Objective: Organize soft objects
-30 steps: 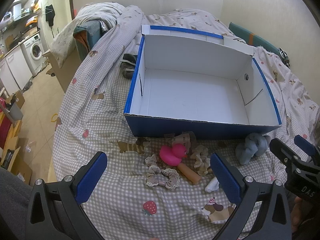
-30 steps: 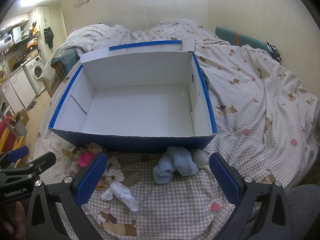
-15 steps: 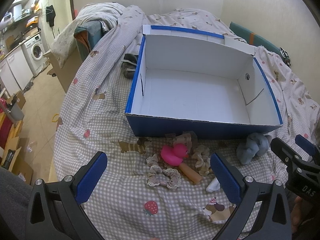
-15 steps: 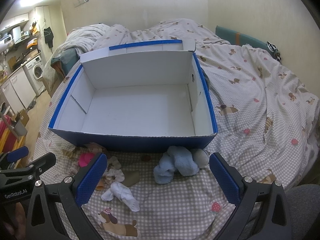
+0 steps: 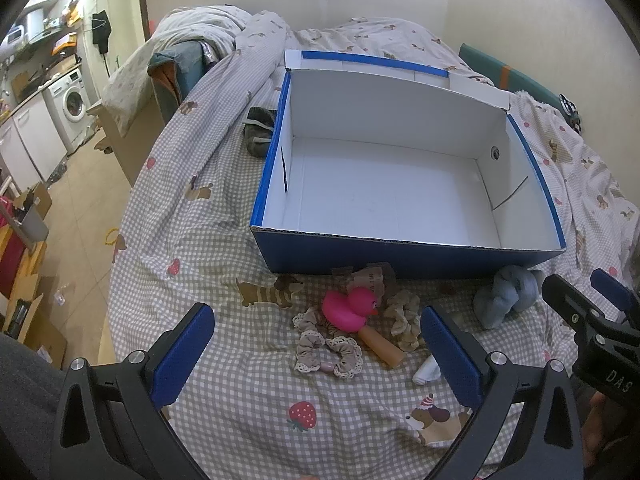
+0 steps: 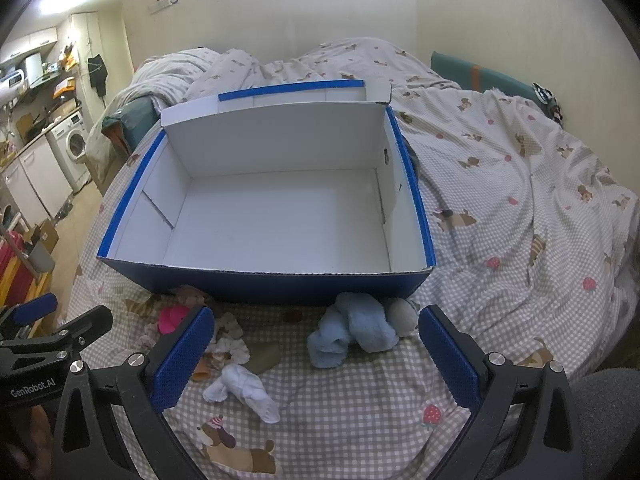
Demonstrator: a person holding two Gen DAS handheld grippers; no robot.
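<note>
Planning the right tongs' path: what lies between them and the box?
In the right wrist view, the blue socks lie between the open right tongs and the box, against its front wall.

Open-topped box (image 5: 400, 184) interior free; near wall between it and scrunchies (image 5: 328, 344).

Left black two-finger gripper with blue pads (image 5: 316, 344): jaws spread wide, nothing between the fingers, held level. Right black two-finger gripper with blue pads (image 6: 312, 344): same, jaws wide apart, empty, just beside the left one.
</note>
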